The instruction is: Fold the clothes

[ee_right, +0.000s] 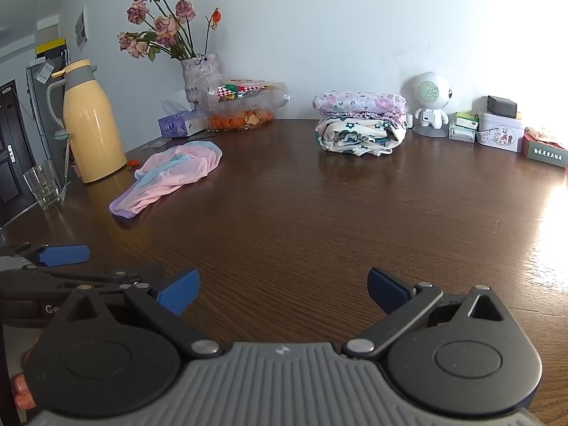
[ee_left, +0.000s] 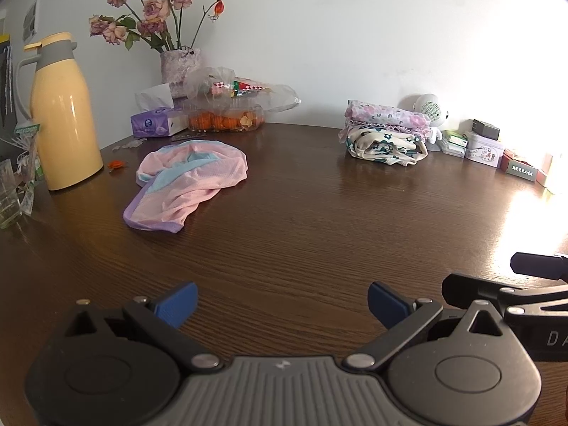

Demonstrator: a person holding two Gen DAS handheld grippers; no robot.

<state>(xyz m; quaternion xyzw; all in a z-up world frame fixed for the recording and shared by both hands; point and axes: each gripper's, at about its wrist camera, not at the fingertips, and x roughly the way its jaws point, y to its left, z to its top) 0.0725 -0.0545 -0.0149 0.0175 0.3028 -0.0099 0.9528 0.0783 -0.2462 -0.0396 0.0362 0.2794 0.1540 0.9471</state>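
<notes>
A crumpled pink garment with blue and lilac trim (ee_left: 184,184) lies on the brown table at the left; it also shows in the right wrist view (ee_right: 170,177). Two folded garments are stacked at the back: a pink floral one (ee_left: 387,115) on a cream one with green flowers (ee_left: 387,145), also seen from the right wrist (ee_right: 360,120). My left gripper (ee_left: 282,303) is open and empty above the near table. My right gripper (ee_right: 282,289) is open and empty, to the right of the left one. Part of the left gripper's blue finger (ee_right: 65,254) shows at the left edge.
A yellow thermos (ee_left: 65,117), a drinking glass (ee_right: 42,184), a vase of dried roses (ee_left: 179,65), a tissue box (ee_left: 158,124) and a bag of snacks (ee_left: 227,106) stand at the back left. A white speaker figure (ee_right: 431,104), tins and small boxes (ee_right: 500,127) stand at the back right.
</notes>
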